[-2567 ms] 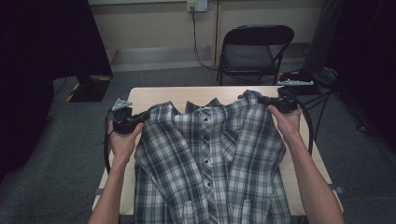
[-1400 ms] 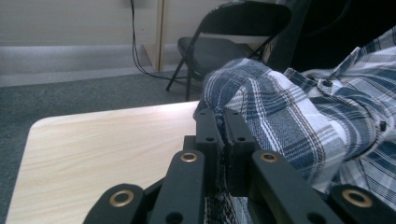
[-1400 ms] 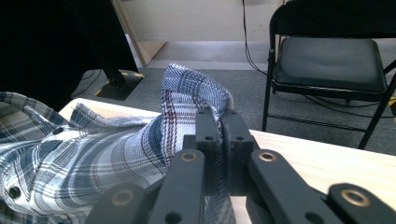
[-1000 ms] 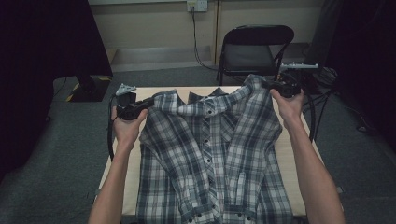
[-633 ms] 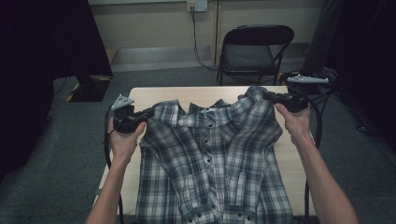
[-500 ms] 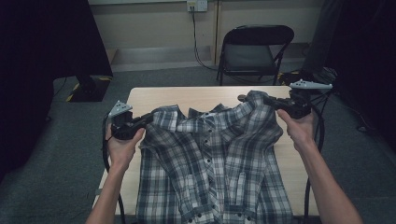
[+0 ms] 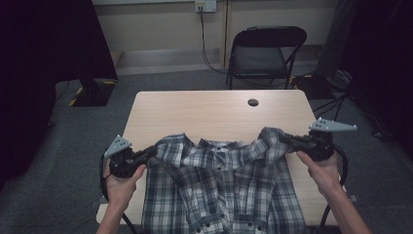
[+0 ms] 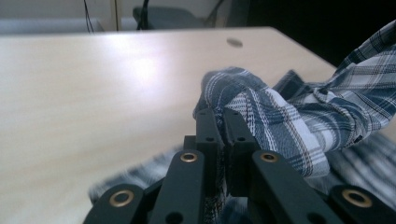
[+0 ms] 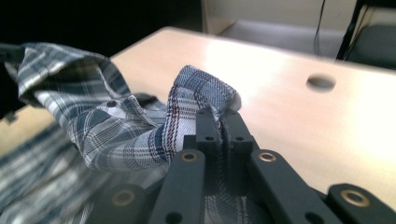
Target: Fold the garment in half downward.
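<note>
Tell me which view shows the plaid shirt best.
The high view: the plaid shirt lies spread on the table, shoulder to shoulder between both grippers. The left gripper view shows one pinched fold; the right gripper view shows the other fold.

Shirt: plaid in navy, grey-blue and white, with thin dark red lines seen close up; dark buttons. Table: pale beige wood-tone top. Both grippers: black jaws with brass-coloured rivets, grey plates on top. Folding chair: black. Floor: grey carpet.
</note>
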